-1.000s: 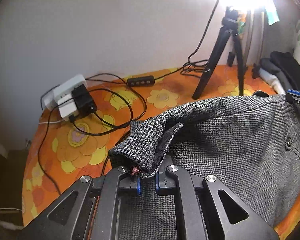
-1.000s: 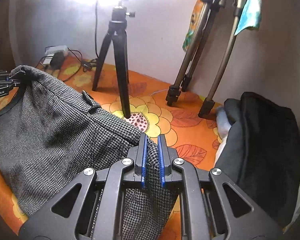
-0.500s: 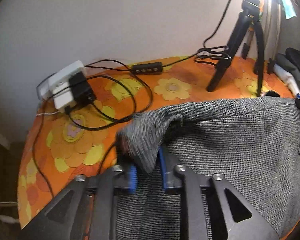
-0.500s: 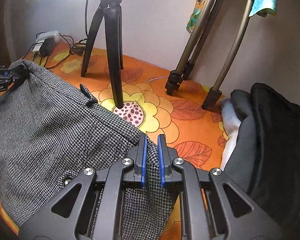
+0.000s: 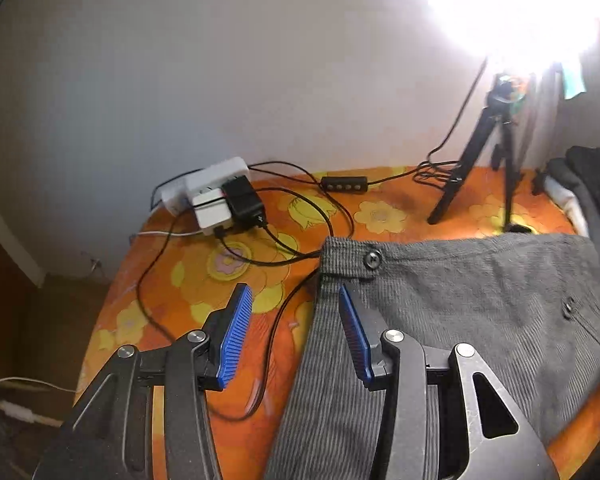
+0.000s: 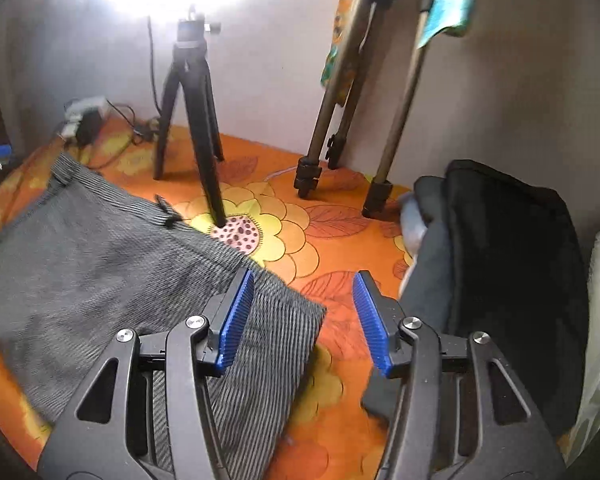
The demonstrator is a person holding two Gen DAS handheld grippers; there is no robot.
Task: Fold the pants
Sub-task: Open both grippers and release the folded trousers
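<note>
Grey houndstooth woven pants (image 5: pixel 460 292) lie flat on the orange flowered bench (image 5: pixel 204 280); left gripper (image 5: pixel 296 332) and right gripper (image 6: pixel 300 316) jaws have just been opening, released, gripping nothing

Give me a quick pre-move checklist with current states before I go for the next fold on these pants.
1. left gripper released: ok, jaws have just been opening, nothing pinched; the pants' edge lies by its right pad.
2. right gripper released: ok, jaws have just been opening, the pants' corner lies loose between the pads.
3. Pants lying flat on the orange cover: ok at the waistband; the near end is out of view, cannot tell.
4. Black cable clear of the pants: not ok, it runs under the waistband corner.
5. Small black tripod clear: not ok, one foot stands right at the pants' edge.
6. Dark clothes pile apart from the pants: ok.
</note>
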